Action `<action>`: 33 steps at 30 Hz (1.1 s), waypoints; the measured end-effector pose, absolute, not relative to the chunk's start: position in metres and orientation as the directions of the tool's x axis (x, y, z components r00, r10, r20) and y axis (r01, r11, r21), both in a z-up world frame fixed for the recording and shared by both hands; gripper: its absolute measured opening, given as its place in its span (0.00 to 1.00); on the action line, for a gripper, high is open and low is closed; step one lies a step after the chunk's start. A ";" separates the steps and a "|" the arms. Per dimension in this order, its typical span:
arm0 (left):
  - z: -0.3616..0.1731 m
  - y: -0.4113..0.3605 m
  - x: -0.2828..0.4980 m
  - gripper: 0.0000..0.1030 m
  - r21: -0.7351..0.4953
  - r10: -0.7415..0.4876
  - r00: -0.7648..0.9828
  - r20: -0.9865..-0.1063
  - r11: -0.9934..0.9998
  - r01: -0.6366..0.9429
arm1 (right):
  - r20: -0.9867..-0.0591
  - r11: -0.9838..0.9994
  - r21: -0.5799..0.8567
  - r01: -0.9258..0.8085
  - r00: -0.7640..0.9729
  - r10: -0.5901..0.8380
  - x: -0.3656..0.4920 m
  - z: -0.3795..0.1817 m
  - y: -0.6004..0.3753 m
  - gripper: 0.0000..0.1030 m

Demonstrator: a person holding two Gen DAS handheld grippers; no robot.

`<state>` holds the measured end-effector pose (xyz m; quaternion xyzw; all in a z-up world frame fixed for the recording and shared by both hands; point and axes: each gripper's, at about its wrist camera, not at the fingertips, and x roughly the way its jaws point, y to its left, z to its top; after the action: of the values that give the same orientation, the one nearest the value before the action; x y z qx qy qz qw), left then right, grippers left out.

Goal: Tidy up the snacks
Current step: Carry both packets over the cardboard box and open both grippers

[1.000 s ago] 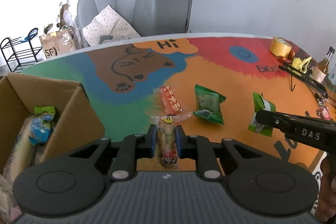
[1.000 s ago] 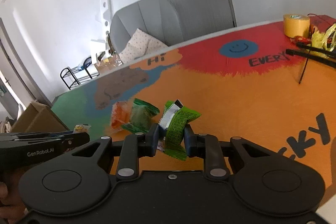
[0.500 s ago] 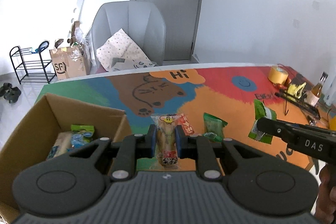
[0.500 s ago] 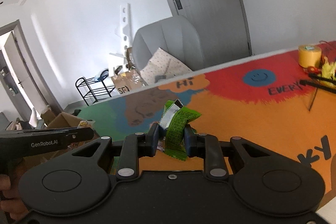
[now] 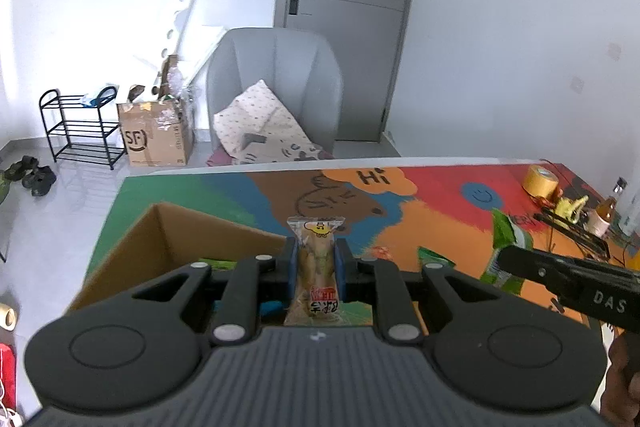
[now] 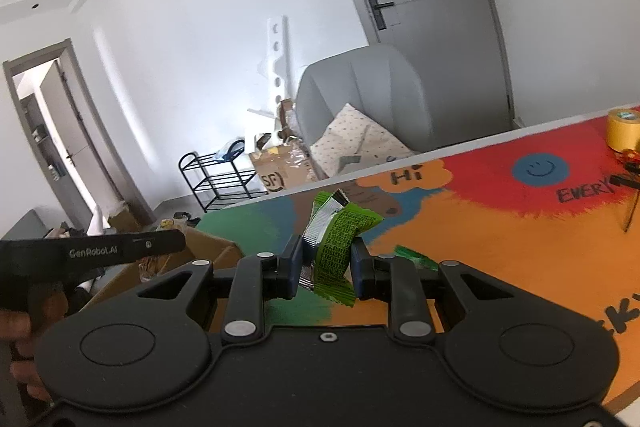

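Note:
My left gripper (image 5: 316, 265) is shut on a clear-wrapped tan snack bar (image 5: 318, 267) with a yellow cartoon face, held upright over the near right corner of an open cardboard box (image 5: 160, 239). A green packet lies inside the box, mostly hidden by the fingers. My right gripper (image 6: 328, 263) is shut on a crumpled green snack packet (image 6: 340, 243), raised above the colourful table mat (image 6: 500, 227). That same green packet (image 5: 506, 247) shows at the right of the left wrist view. Another green packet (image 5: 434, 255) and an orange one (image 5: 380, 251) lie on the mat.
A yellow tape roll (image 5: 541, 181), bottles (image 5: 608, 207) and black cable ties (image 5: 576, 227) sit at the mat's far right. Beyond the table stand a grey armchair (image 5: 276, 87) with a cushion, a taped cardboard box (image 5: 154, 135) and a black shoe rack (image 5: 78, 125).
Both grippers have risen with their snacks, so the views tilt up toward the room. The left one has moved left to the box; the loose packets on the mat have sunk behind the fingers.

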<state>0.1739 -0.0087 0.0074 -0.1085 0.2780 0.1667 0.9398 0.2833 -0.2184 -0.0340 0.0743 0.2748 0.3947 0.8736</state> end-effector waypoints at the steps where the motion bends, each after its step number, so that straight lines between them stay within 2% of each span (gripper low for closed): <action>1: 0.008 -0.005 0.172 0.17 -0.113 0.258 0.789 -0.557 0.918 -0.380 | -0.420 0.672 0.346 -0.654 0.533 0.735 0.282 -0.033 -0.215 0.22; 14: 0.015 0.048 0.146 0.17 -0.135 0.331 0.769 -0.546 0.872 -0.470 | -0.418 0.621 0.322 -0.715 0.481 0.771 0.266 -0.024 -0.166 0.22; 24: 0.003 0.085 0.126 0.17 -0.173 0.347 0.737 -0.580 0.831 -0.528 | -0.435 0.574 0.299 -0.762 0.427 0.793 0.255 -0.021 -0.120 0.22; 26: 0.000 0.090 0.122 0.23 -0.193 0.339 0.733 -0.589 0.822 -0.535 | -0.438 0.569 0.291 -0.769 0.422 0.794 0.253 -0.021 -0.111 0.22; 33: 0.000 0.099 0.112 0.24 -0.199 0.327 0.744 -0.583 0.830 -0.521 | -0.453 0.551 0.274 -0.788 0.400 0.797 0.246 -0.020 -0.088 0.22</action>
<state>0.1124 0.0987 0.0004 -0.1777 0.2731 0.2315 0.9167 0.2464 -0.0875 -0.0197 0.0078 0.2751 0.4737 0.8366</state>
